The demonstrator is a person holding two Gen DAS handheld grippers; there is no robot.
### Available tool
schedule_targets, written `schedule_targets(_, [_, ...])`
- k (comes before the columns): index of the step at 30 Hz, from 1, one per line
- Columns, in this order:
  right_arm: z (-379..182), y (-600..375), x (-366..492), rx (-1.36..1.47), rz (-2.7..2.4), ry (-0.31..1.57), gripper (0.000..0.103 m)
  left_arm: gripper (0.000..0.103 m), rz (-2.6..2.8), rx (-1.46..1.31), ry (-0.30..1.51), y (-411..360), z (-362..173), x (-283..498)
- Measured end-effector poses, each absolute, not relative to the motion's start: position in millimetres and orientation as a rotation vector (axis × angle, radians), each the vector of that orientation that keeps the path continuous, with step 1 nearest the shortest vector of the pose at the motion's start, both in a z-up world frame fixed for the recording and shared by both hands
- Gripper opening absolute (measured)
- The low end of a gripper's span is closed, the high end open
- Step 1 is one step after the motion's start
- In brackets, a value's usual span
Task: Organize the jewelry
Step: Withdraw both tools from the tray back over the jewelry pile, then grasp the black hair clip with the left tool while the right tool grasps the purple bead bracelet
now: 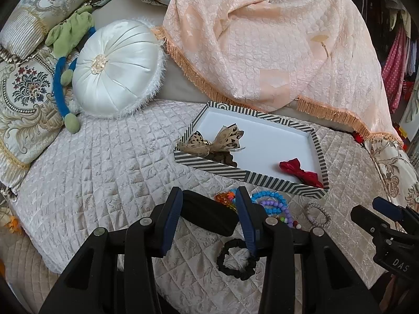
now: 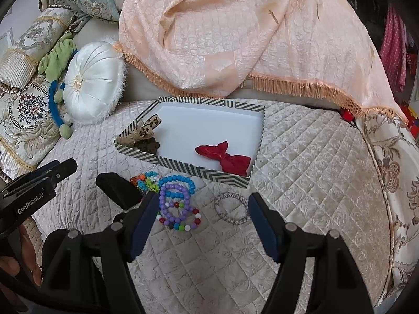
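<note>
A striped tray (image 1: 227, 168) (image 2: 183, 164) lies on the quilted bed with a leopard-print bow (image 1: 225, 138) (image 2: 142, 130), a dark scrunchie (image 2: 149, 145) and a red bow (image 1: 301, 172) (image 2: 225, 154) in it. In front of it lie bead bracelets (image 1: 272, 204) (image 2: 175, 201), a silver bracelet (image 1: 318, 214) (image 2: 231, 209) and a black scrunchie (image 1: 237, 260). My left gripper (image 1: 209, 214) is shut on a black headband (image 1: 207, 216) (image 2: 117, 188), held above the quilt. My right gripper (image 2: 204, 219) is open and empty, over the bracelets.
A round white cushion (image 1: 117, 68) and a green-blue plush toy (image 1: 65, 60) lie at the back left among patterned pillows. A peach fringed blanket (image 1: 275, 47) drapes behind the tray. The bed's edge curves at the right (image 2: 377, 183).
</note>
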State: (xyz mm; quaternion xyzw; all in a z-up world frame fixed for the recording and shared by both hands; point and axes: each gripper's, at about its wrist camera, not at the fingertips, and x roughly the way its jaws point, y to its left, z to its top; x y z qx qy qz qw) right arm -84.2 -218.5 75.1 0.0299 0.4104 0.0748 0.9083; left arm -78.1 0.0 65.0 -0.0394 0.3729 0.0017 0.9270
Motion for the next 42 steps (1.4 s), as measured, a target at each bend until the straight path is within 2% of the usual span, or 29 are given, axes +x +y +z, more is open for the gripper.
schedule_targets(9, [70.2, -219.7, -82.7, 0.059, 0.145, 0.858, 0.074, 0.022, -0.001, -0.100, 0.772, 2.7, 61.7, -76.6])
schedule_targets(20, [54.7, -231.6, -80.1, 0.075, 0.140, 0.894, 0.074, 0.022, -0.027, -0.305, 0.843, 44.8, 51.0, -63.2])
schedule_targets(28, [35.7, -235.1, -78.1, 0.088, 0.185, 0.914, 0.073, 0.022, -0.047, -0.369, 0.893, 48.3, 37.6, -55.7])
schedule_targets(29, [33.8, -233.3, -77.0, 0.090, 0.201, 0.910, 0.069, 0.022, -0.053, -0.385, 0.906, 48.6, 33.8, -53.8])
schedule_targets(30, [30.7, -230.9, -74.6, 0.099, 0.228, 0.905, 0.058, 0.022, -0.055, -0.395, 0.913, 48.9, 32.0, -52.8])
schedule_targets(33, [17.2, -221.6, -59.8, 0.114, 0.279, 0.941, 0.045, 0.022, -0.060, -0.432, 0.936, 50.6, 24.8, -46.9])
schedule_targets(36, [2.8, -209.1, -44.9, 0.093, 0.305, 0.973, 0.040, 0.022, -0.071, -0.492, 0.970, 54.8, 16.3, -37.7])
schedule_targets(42, [-16.5, -193.0, -23.1, 0.076, 0.341, 1.022, 0.040, 0.022, -0.063, -0.589, 1.021, 60.8, -3.6, -20.9])
